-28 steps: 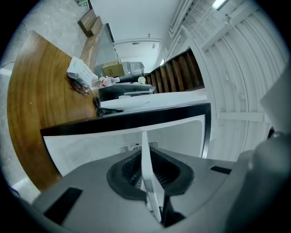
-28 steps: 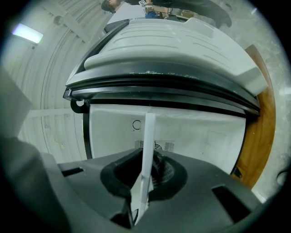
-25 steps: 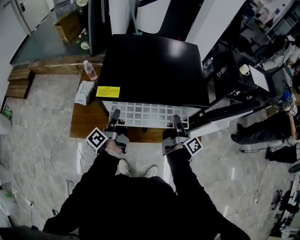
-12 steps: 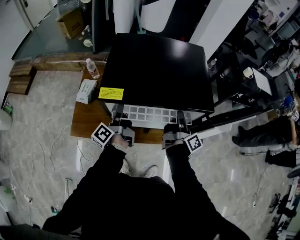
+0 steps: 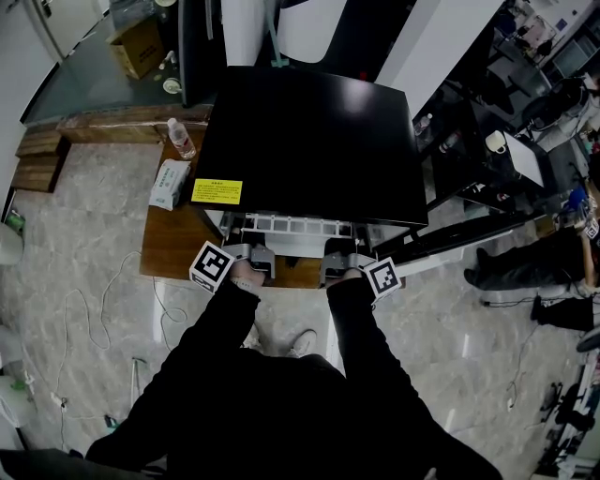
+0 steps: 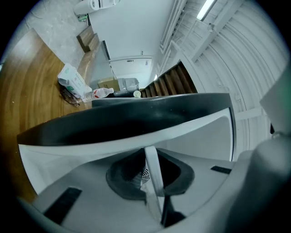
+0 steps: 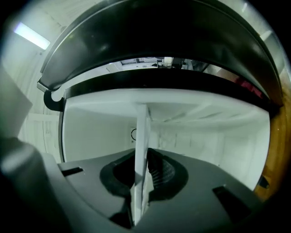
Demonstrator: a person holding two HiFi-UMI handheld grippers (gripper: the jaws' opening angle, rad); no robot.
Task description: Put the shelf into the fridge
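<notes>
While the white shelf [image 5: 292, 225] sits mostly inside the fridge [image 5: 309, 131], your left gripper [image 5: 251, 247] squeezes its front edge, your right gripper [image 5: 339, 247] too.

Black long sleeves [image 5: 211, 328], white shoes [image 5: 302, 341]

Pale marble-look floor [image 5: 75, 234], a thin cable [image 5: 101, 286] trailing across it. A low wooden table [image 5: 169, 251] carries a water bottle [image 5: 180, 139] and a tissue pack [image 5: 169, 183] — wooden steps [image 5: 37, 161] lie to its left, a cardboard box [image 5: 138, 45] sits beyond. A strip light [image 6: 207, 7] glows overhead.
</notes>
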